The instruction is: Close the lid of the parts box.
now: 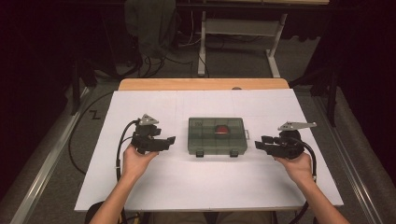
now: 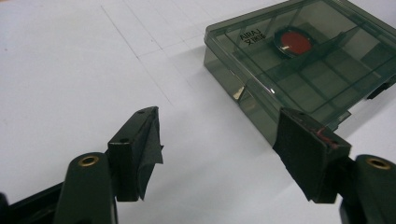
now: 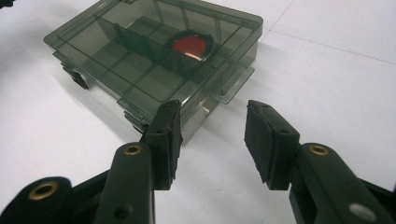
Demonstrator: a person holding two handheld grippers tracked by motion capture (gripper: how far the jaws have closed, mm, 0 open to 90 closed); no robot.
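Smoke-grey translucent plastic: one compartment box (image 1: 217,136), lid shut, lying flat at the middle of the white surface (image 1: 187,182). Internal dividers show through the lid; one compartment toward the far side holds a round red item (image 1: 222,129) in a dark rim. Two latches sit on the edge facing the person.

Left hand-held gripper (image 1: 171,140): just left of the box, apart from it, pointing toward it. In the left gripper view its jaws stand wide apart, released, with nothing between them; the box's corner lies ahead of the right-hand jaw.

Right hand-held gripper (image 1: 258,143): just right of the box, apart from it, pointing toward it. In the right gripper view its jaws stand parted, released, nothing between them; a side tab of the box lies just beyond them.
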